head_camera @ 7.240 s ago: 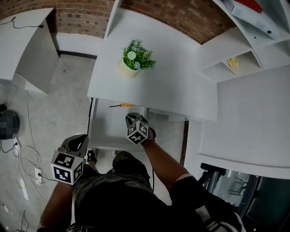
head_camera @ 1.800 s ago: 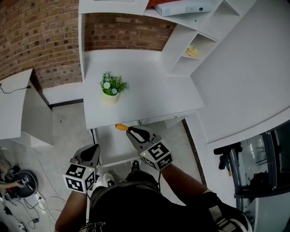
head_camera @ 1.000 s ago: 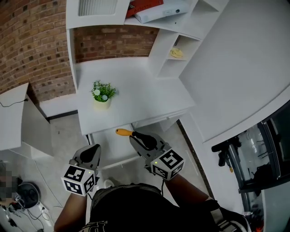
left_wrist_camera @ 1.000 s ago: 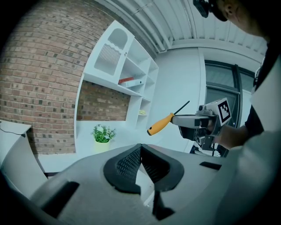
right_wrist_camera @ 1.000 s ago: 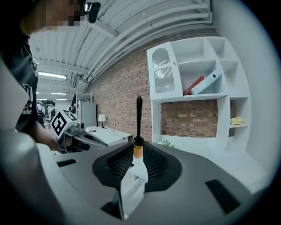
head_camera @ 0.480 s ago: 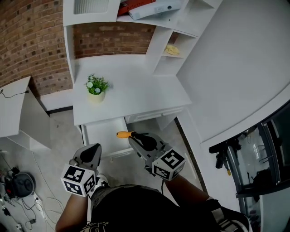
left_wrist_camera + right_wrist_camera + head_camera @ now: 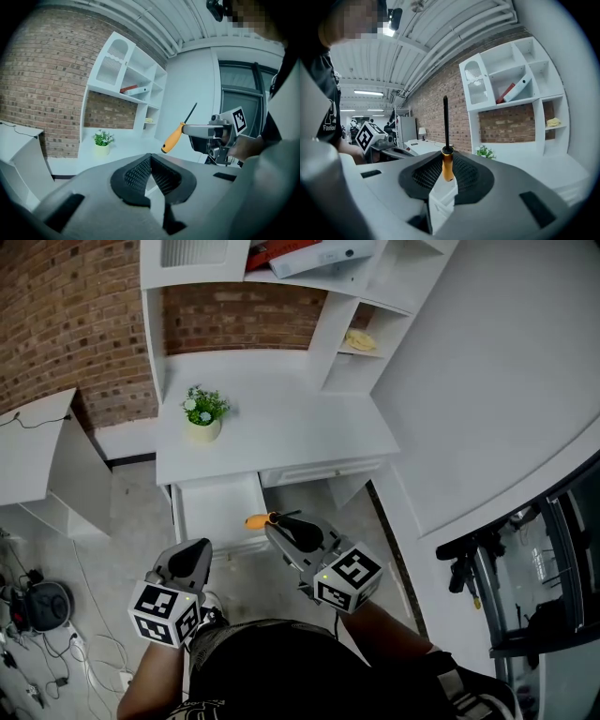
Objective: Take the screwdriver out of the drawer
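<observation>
The screwdriver (image 7: 259,520), with an orange handle and thin black shaft, is held in the air by my right gripper (image 7: 284,522), which is shut on its handle. In the right gripper view the screwdriver (image 7: 446,164) stands upright between the jaws, shaft pointing up. In the left gripper view the screwdriver (image 7: 172,139) hangs tilted off the right gripper (image 7: 202,131). The white drawer (image 7: 218,511) stands pulled out under the desk, just beyond the tool. My left gripper (image 7: 190,559) hovers at lower left, shut, with nothing in it.
A white desk (image 7: 281,432) carries a small potted plant (image 7: 203,415). Shelves (image 7: 361,306) with a red and a white binder rise behind it against a brick wall. A second white table (image 7: 37,465) stands at left; cables and a round device lie on the floor.
Earlier the screwdriver lay in the open drawer. My right gripper took hold of it and lifted it out; over the last second it has drawn back toward me, away from the drawer.
</observation>
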`<state>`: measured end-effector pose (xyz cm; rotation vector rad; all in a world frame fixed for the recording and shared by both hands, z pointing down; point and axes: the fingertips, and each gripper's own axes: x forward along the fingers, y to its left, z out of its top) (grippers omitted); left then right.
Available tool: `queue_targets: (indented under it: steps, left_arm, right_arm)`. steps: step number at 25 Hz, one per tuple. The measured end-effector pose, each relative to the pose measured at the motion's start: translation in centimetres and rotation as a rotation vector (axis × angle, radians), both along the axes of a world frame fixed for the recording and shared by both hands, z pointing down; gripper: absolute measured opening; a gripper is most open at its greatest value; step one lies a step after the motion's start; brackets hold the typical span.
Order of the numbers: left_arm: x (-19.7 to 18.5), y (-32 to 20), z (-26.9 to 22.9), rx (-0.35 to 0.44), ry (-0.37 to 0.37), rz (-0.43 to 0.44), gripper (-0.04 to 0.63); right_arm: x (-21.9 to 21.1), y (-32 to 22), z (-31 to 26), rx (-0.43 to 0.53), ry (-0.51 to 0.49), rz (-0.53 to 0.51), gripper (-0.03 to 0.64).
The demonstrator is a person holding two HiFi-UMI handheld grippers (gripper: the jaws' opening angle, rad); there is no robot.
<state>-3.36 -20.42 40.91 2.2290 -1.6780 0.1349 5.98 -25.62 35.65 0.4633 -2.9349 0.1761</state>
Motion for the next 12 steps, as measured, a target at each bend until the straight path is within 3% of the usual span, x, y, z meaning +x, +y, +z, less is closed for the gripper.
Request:
queue_targets:
  steps: [12]
  left_arm:
    - [0.7,2.2,-0.7,0.013,-0.016,-0.019,0.018]
  right_arm:
    - [0.7,2.4,-0.6,0.009,-0.027,-0.02,0.071]
